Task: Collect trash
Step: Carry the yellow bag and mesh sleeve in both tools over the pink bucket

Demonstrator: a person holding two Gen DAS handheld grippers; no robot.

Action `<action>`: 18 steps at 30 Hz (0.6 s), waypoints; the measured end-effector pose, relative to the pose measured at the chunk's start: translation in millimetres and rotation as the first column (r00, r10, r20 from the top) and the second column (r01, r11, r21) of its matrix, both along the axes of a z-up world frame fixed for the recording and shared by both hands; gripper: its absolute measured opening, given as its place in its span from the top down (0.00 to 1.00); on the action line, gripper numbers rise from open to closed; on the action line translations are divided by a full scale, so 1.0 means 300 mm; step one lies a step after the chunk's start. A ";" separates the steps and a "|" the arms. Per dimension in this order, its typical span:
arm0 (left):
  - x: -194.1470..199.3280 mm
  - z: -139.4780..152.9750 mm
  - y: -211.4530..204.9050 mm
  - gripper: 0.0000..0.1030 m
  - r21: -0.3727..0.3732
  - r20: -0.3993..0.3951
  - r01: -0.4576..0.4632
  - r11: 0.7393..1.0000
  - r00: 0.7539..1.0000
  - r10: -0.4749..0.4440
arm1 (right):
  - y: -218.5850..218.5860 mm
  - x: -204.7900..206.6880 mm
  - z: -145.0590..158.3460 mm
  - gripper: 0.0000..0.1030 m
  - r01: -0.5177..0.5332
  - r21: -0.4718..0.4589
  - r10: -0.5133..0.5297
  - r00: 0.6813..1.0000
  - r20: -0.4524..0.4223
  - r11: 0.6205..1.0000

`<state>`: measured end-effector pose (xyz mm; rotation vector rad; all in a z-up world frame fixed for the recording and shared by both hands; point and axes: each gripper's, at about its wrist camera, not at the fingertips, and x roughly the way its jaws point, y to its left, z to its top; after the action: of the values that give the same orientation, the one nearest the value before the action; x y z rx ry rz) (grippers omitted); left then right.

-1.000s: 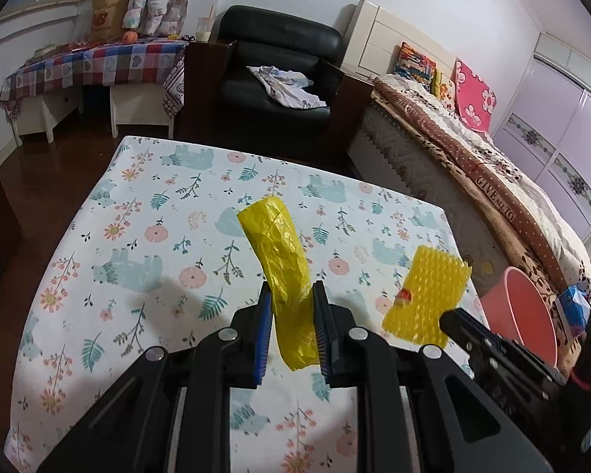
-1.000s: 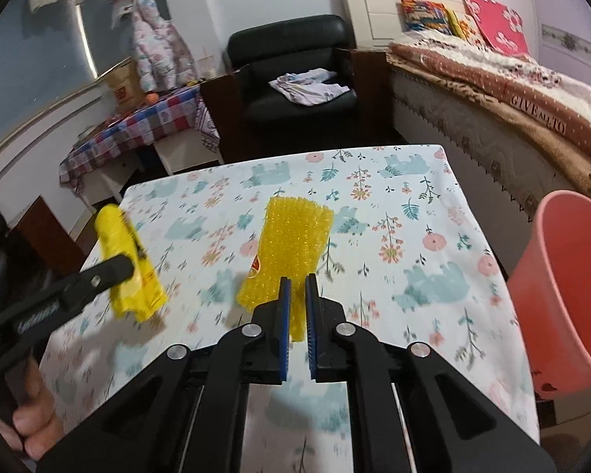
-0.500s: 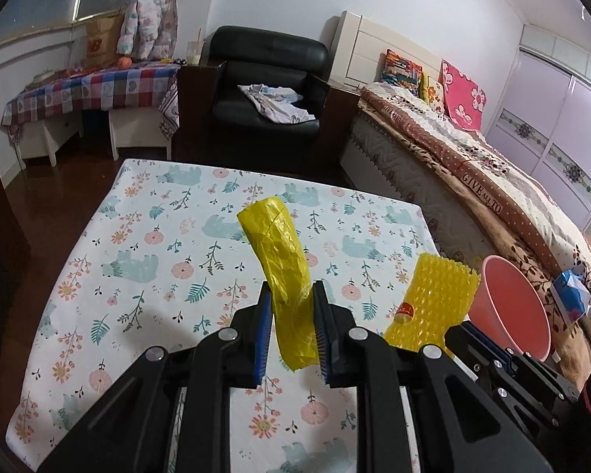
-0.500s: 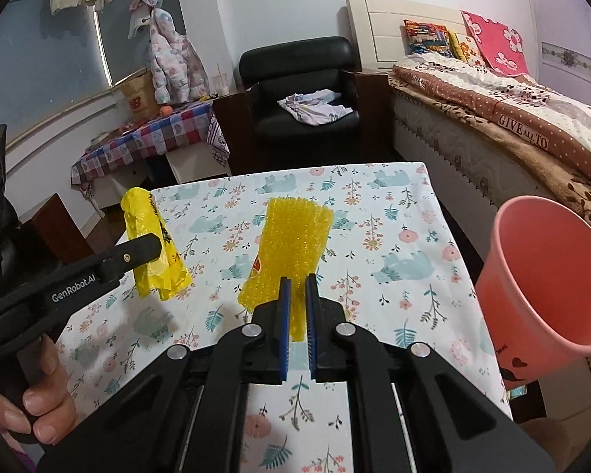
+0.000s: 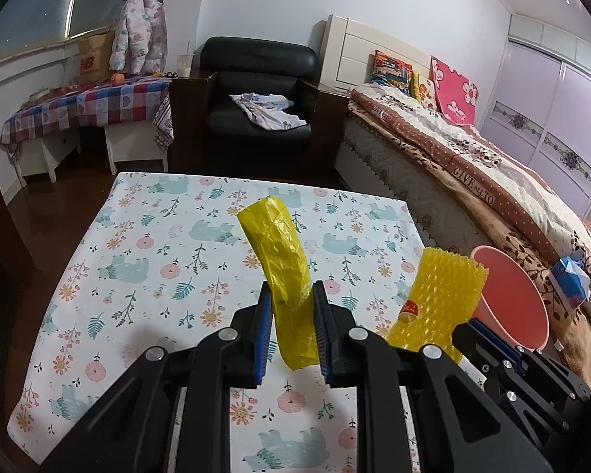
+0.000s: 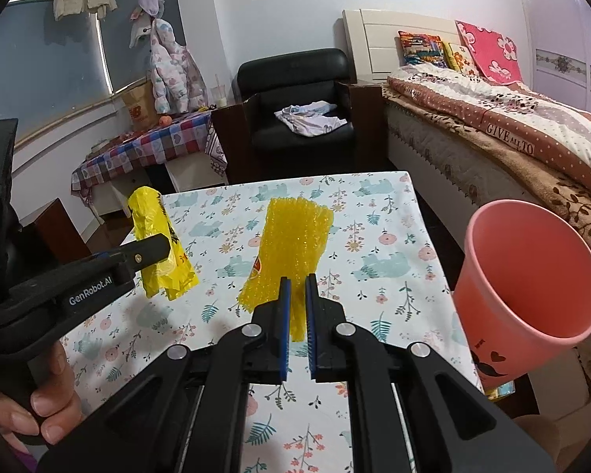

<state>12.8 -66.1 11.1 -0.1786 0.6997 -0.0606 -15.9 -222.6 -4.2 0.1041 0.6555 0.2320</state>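
Trash is hanging clear of the table [image 5: 130, 244] — your left hand-held gripper [image 5: 292, 315] is clamping the yellow plastic bag [image 5: 281, 260], your right hand-held gripper [image 6: 298, 295] is pinching the yellow bubble wrap [image 6: 291, 244]. You're holding both lifted, likely for the pink bin [image 6: 532, 283] waiting beside the table's edge.

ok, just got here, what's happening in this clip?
A person is clearing trash off a floral-cloth table with two handheld grippers. The left gripper is shut on a yellow plastic bag; the right gripper is shut on a yellow bubble-wrap sheet. Both pieces are held up off the table. A pink bin stands open beside the table, nothing dropped in yet.
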 end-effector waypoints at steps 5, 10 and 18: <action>0.001 -0.001 -0.023 0.82 0.013 -0.002 0.007 1.000 1.000 -0.007 | -0.027 0.001 0.006 0.93 0.010 0.008 -0.010 1.000 0.006 1.000; 0.004 -0.005 -0.041 0.82 0.024 -0.005 0.013 1.000 1.000 -0.013 | -0.047 -0.004 0.007 0.93 0.021 0.015 -0.021 1.000 0.011 1.000; 0.006 -0.013 -0.085 0.82 0.045 -0.009 0.035 0.998 0.999 -0.035 | -0.093 -0.009 0.003 0.93 0.052 0.033 -0.052 0.999 0.016 0.998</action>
<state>14.6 -91.5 7.2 -0.1232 0.7119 -0.0776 -18.6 -250.5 -3.3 0.1504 0.6315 0.1935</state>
